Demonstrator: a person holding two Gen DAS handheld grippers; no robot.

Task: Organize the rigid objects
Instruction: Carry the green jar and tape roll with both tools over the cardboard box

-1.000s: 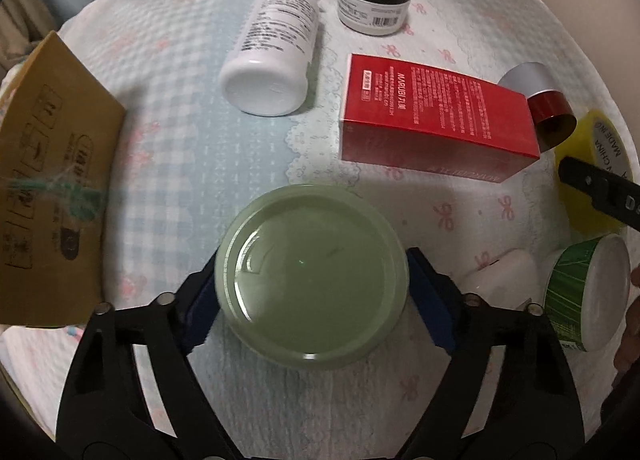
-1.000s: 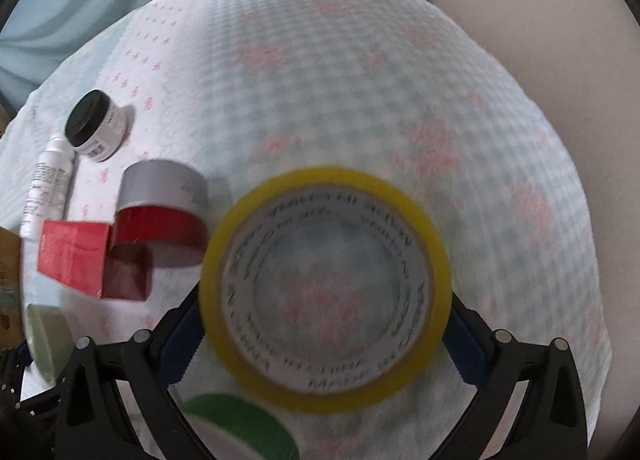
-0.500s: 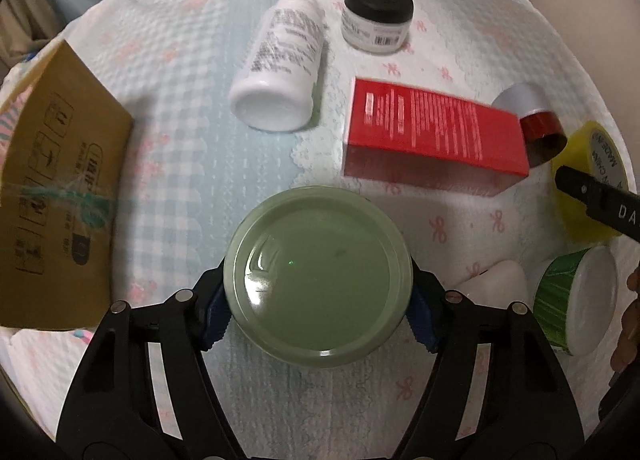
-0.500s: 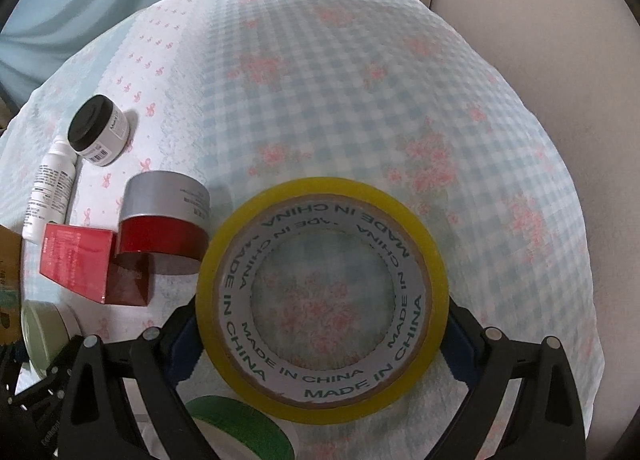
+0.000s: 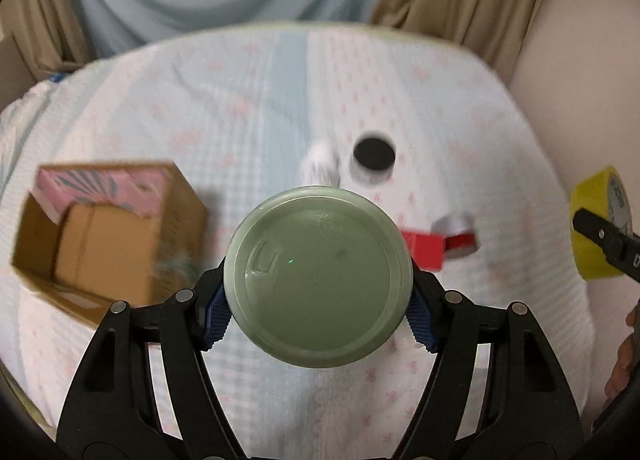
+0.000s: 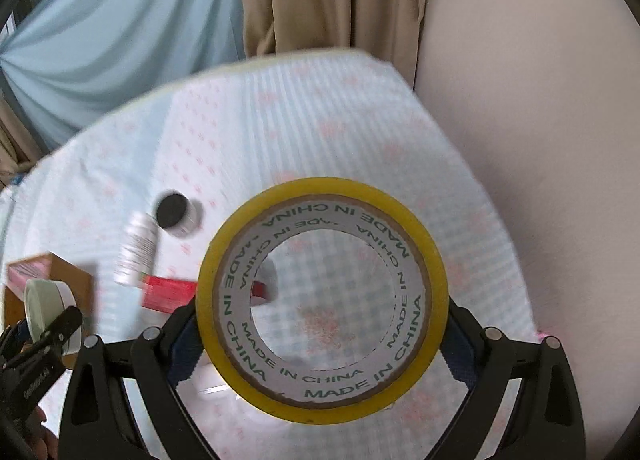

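Left gripper (image 5: 318,314) is clamped on the green jar (image 5: 318,278), held above the cloth just right of the cardboard box (image 5: 108,240); right gripper (image 6: 320,344) grips the tape roll (image 6: 322,296), farther right. I bring the jar over the box's opening, level, then lower it before releasing.

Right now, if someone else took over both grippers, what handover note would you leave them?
Left gripper is shut on the green-lidded jar, held above the table.
Right gripper is shut on the yellow tape roll, also off the table.
The open cardboard box sits to the left, with a pink carton inside.
On the cloth lie the white bottle, black-lidded jar, red box and silver-red roll.
Neither held item is placed yet; probably both go into the box.
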